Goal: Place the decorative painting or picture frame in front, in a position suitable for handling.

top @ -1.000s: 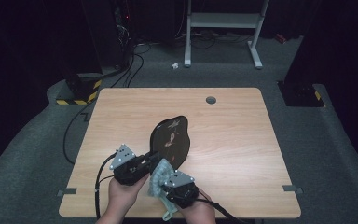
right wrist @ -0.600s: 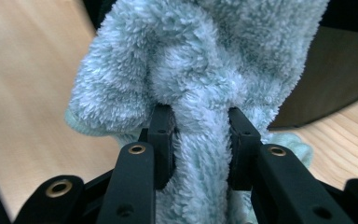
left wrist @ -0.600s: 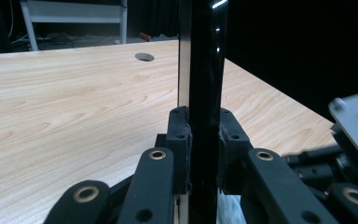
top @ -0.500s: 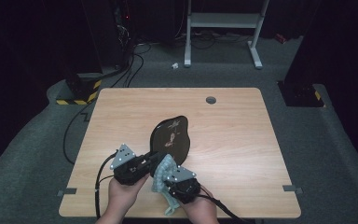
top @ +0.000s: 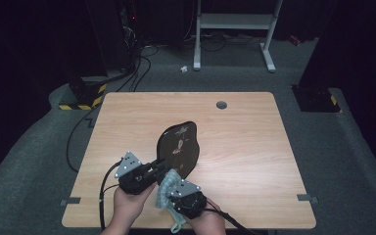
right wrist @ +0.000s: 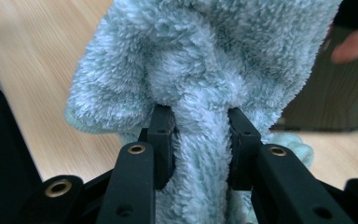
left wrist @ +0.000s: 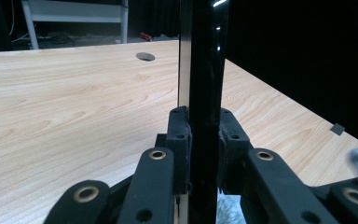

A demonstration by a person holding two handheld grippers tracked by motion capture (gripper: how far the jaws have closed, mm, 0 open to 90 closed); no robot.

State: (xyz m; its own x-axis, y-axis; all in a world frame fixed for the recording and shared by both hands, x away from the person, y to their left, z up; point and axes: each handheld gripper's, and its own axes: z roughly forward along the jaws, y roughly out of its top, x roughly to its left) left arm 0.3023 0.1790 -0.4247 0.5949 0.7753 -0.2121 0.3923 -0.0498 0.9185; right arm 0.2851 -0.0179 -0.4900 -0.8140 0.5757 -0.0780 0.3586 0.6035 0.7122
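A glossy black plate (top: 178,147) with a small printed figure stands on edge above the wooden table (top: 245,137). My left gripper (top: 157,166) is shut on its lower rim; in the left gripper view the black plate (left wrist: 205,70) rises edge-on between the pads of the left gripper (left wrist: 204,140). My right gripper (top: 172,188) is shut on a fluffy pale-blue cloth (top: 165,188), bunched against the plate's near lower face. The right gripper view has the cloth (right wrist: 200,70) squeezed between the pads of the right gripper (right wrist: 200,140), with the plate (right wrist: 335,93) dark behind it.
A round cable hole (top: 221,105) lies near the table's far edge. Cables (top: 105,191) trail from both grippers over the near edge. A white table frame (top: 235,29) and dark equipment stand on the floor beyond. Bare wood spreads to the right and far side.
The right gripper with the cloth has shifted a little along the plate's lower face; the left gripper and the plate have stayed put.
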